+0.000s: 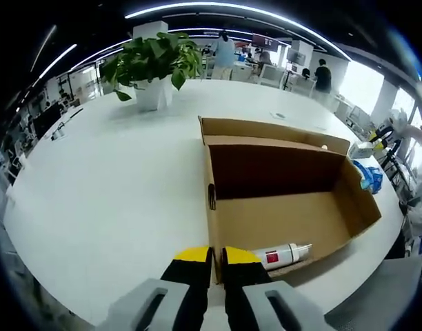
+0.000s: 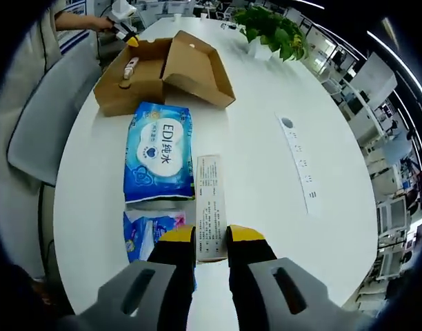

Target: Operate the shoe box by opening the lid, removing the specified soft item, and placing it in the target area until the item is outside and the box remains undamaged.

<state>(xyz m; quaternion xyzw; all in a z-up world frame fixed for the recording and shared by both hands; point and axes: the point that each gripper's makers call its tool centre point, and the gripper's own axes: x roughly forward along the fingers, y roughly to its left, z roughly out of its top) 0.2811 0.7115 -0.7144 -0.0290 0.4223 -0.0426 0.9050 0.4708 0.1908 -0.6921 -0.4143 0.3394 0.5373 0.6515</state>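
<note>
Down low, the left gripper (image 1: 216,256) has its jaws nearly together on the near wall of the open box (image 1: 280,221), near the table's edge. Inside lies a white bottle (image 1: 280,255). Meanwhile the right gripper (image 2: 212,238) clamps a narrow printed carton (image 2: 211,207) beside a blue wipes pack (image 2: 158,152). A potted plant (image 1: 152,69) stands toward the far edge.

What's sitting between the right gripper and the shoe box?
In the right gripper view: a printed slip at the right gripper, then the blue wipes pack before the shoe box.
</note>
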